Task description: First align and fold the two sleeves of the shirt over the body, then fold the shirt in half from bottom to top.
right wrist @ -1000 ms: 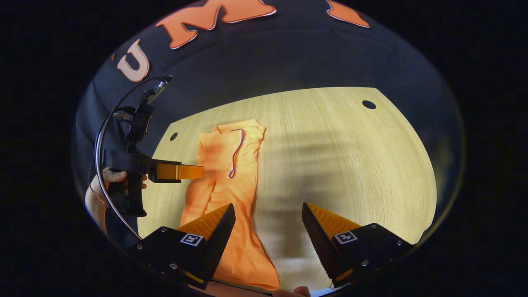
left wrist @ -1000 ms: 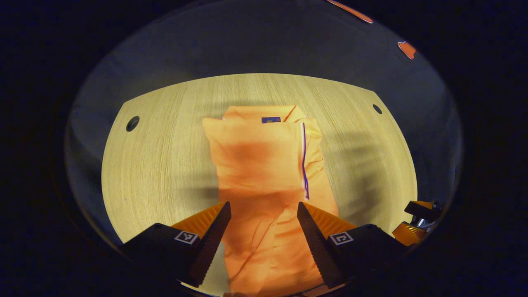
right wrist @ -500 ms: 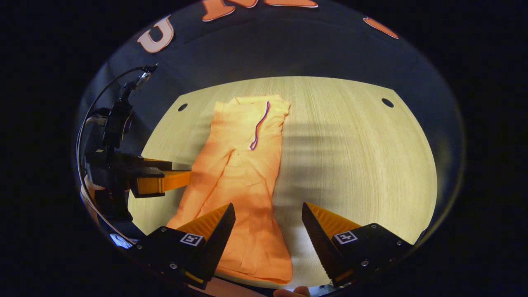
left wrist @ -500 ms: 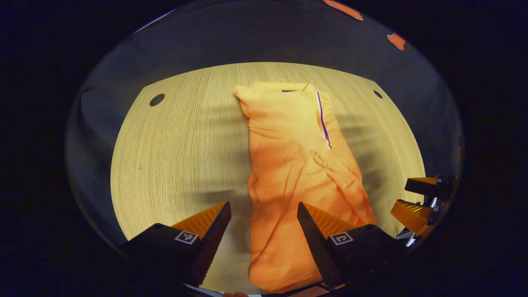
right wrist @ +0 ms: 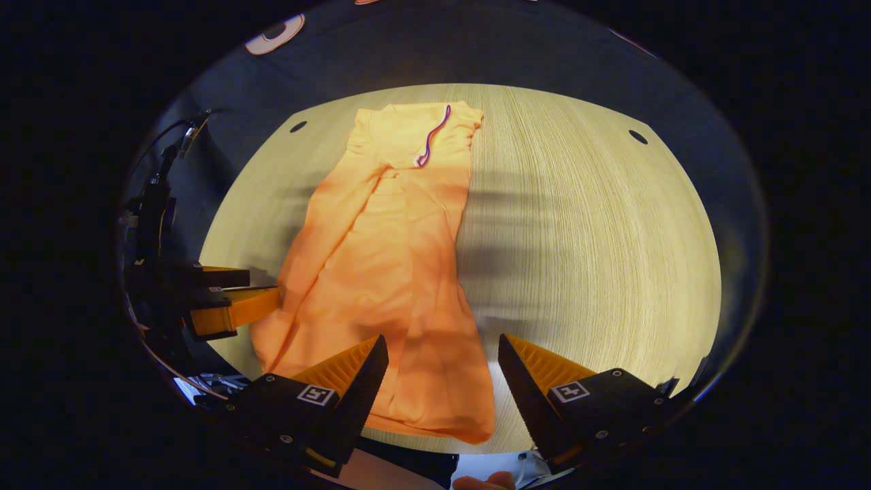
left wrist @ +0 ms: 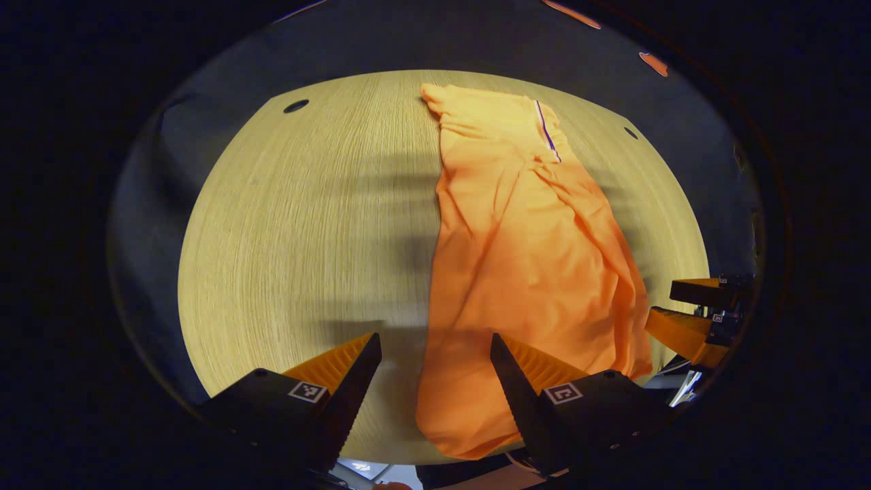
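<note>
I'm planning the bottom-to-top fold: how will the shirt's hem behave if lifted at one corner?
Probably floppy: the orange shirt lies wrinkled and draped on the table. Its hem would likely sag, so lifting both corners seems safer. It looks thin and light.

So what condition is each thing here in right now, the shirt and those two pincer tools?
Shirt: lying flat on the wooden table, sleeves folded in over the body to make a long narrow strip, wrinkled, not yet folded bottom to top.
Left gripper: open, over the shirt's near hem, holding nothing.
Right gripper: open, over the near hem, holding nothing.
</note>
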`<control>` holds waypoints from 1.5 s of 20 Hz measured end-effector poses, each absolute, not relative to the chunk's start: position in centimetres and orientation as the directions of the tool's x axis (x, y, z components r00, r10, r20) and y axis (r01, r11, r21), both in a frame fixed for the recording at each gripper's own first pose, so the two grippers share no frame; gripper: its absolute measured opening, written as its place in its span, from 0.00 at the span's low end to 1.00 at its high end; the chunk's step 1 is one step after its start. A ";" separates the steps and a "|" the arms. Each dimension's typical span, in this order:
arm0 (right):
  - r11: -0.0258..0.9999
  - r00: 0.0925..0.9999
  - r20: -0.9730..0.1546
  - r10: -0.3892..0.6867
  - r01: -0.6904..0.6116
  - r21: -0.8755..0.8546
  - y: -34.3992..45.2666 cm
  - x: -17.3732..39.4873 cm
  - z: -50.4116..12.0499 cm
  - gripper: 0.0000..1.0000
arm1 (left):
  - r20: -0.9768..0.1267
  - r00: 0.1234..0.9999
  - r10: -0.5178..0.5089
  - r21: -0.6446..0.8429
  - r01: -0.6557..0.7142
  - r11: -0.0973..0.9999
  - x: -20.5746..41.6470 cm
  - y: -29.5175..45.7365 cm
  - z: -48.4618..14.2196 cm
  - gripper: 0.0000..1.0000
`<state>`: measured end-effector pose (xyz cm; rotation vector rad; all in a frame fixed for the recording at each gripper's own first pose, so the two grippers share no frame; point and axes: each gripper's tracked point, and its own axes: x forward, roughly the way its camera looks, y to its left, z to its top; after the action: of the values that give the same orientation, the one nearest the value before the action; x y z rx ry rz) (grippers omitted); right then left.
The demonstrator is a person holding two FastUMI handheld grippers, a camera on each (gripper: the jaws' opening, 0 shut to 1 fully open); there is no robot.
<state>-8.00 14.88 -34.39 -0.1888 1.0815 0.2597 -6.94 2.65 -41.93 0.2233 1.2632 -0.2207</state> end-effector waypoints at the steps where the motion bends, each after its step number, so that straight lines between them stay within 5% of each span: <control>1: 0.954 0.436 -0.894 0.108 -0.297 -0.029 14.7 -8.5 -34.8 1.00 | -0.959 0.281 -0.038 0.044 0.279 0.959 -7.9 2.7 -42.1 1.00; 10: 0.948 0.338 -0.940 0.055 -0.314 -0.058 13.3 -13.5 -38.5 0.99 | -0.975 0.221 -0.006 0.033 0.173 0.984 -14.0 3.3 -43.4 0.99; 26: 0.937 0.270 -0.962 -0.036 -0.327 -0.127 12.2 -13.8 -40.3 0.99 | -0.978 0.187 0.092 0.131 0.209 0.969 -15.9 2.7 -44.4 0.99; 27: 0.935 0.281 -0.959 -0.033 -0.331 -0.129 12.2 -13.8 -40.4 0.96 | -0.975 0.203 0.088 0.131 0.207 0.970 -15.9 2.6 -44.5 0.98; 30: 0.928 0.322 -0.947 -0.014 -0.347 -0.132 12.5 -13.9 -40.4 0.66 | -0.972 0.222 0.080 0.126 0.199 0.972 -16.1 2.2 -44.6 0.88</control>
<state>-13.88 12.52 -40.37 -0.3390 1.2296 0.2243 -16.11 2.22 -44.56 0.2430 1.3487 -0.0832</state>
